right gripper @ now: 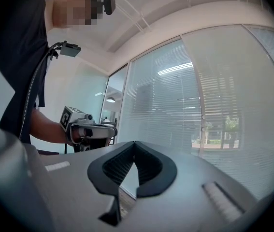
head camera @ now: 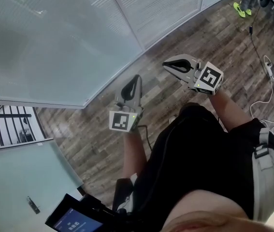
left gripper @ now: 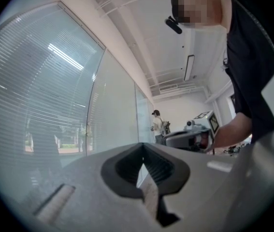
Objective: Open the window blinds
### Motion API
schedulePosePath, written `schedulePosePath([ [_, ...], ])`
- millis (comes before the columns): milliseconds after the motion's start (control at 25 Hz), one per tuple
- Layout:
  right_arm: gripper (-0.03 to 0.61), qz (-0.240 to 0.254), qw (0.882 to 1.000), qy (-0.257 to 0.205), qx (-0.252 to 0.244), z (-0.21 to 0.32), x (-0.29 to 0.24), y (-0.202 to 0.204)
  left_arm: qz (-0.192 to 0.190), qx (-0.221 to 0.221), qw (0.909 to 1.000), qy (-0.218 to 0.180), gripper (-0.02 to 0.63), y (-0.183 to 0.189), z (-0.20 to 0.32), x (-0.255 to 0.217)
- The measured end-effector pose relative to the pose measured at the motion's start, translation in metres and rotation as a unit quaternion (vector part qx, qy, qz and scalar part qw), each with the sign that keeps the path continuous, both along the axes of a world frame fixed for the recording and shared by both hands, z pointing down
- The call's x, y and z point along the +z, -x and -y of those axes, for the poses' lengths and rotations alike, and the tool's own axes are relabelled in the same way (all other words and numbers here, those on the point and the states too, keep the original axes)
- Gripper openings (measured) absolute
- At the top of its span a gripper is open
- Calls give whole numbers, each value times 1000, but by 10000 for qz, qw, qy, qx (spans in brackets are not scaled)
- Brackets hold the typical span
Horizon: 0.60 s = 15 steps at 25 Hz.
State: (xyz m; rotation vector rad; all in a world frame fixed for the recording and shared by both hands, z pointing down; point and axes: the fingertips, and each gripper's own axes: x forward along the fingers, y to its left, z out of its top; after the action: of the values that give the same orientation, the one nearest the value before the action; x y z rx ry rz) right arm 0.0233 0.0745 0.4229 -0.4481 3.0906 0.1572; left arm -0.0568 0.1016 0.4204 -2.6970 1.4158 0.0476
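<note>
Head view: The person is standing on a wood floor (head camera: pixel 103 129) beside glazed walls. The window blinds (head camera: pixel 161 4) are hanging behind the glass with slats closed. The left gripper (head camera: pixel 135 81) and right gripper (head camera: pixel 170 64) are pointing toward the glass, well apart from it, each with jaws pressed together on nothing. A handheld screen (head camera: pixel 74 221) is showing digits too small to read. The grippers' cubes are carrying square markers, no words.

Left gripper view: The left gripper (left gripper: pixel 143 147) is showing its tips meeting, with nothing between them. The blinds (left gripper: pixel 45 105) are filling the left side.

Right gripper view: The right gripper (right gripper: pixel 134 144) is likewise clamped shut and empty. The blinds (right gripper: pixel 199 100) are lying ahead and to the right. Small fittings (right gripper: pixel 203 116) are sitting on the upright between panes, too small to identify.

Judgement: the task is standing at reaching the control, with nothing yet gripped. The next move is calling for locating that control, spreading one gripper's jaws, and closing on it.
</note>
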Motion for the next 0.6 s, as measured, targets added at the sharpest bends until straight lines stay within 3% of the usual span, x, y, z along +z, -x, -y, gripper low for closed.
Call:
schedulePosePath([
  [320,6,-132,9995,293,-2,23,11,15,-181,29,9995,241,3,7,22,21],
  [600,6,-55,9992,364,-175,64,21,32,-184,-236,9987,410,3,26,50,32],
])
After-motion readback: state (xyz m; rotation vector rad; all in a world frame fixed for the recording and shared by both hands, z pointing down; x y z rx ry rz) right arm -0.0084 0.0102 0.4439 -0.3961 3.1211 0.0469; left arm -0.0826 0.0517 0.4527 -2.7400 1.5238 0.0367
